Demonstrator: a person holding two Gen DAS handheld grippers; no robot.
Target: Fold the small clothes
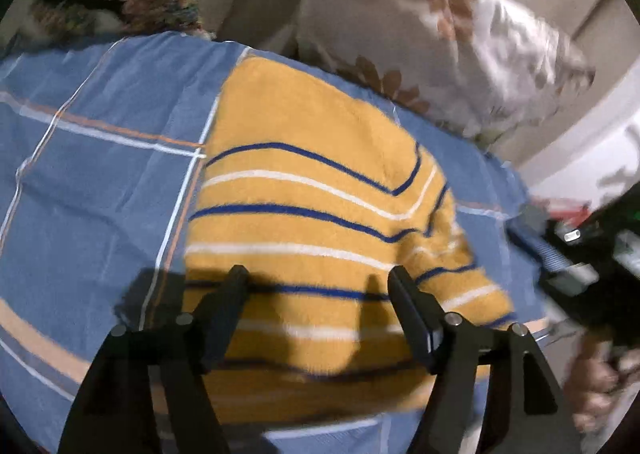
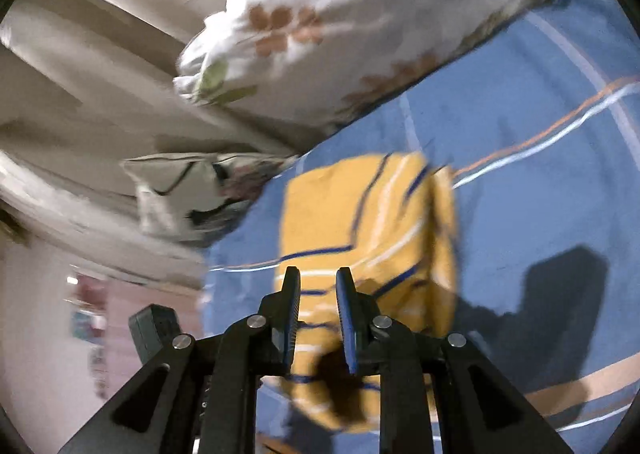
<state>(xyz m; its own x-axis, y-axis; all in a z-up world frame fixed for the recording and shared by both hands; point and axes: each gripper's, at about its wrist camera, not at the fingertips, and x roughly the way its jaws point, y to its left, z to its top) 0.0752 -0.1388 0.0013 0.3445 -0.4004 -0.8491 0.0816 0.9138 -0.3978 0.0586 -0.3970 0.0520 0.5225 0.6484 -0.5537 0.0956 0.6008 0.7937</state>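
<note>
A yellow sweater (image 1: 316,210) with blue and white stripes lies folded on a blue plaid sheet (image 1: 100,174). My left gripper (image 1: 320,286) is open, its fingers wide apart just above the sweater's near part, holding nothing. In the right wrist view the sweater (image 2: 360,238) lies on the sheet (image 2: 520,182) ahead of my right gripper (image 2: 318,280), whose fingers stand a small gap apart with nothing between them, above the sweater's near edge. The right gripper's body shows blurred at the right edge of the left wrist view (image 1: 592,278).
A white floral pillow (image 1: 460,38) lies at the sheet's far edge; it also shows in the right wrist view (image 2: 340,22). A second patterned cushion (image 2: 188,190) lies beside it. The bed's edge is at the right wrist view's left, with a dark box (image 2: 154,328) there.
</note>
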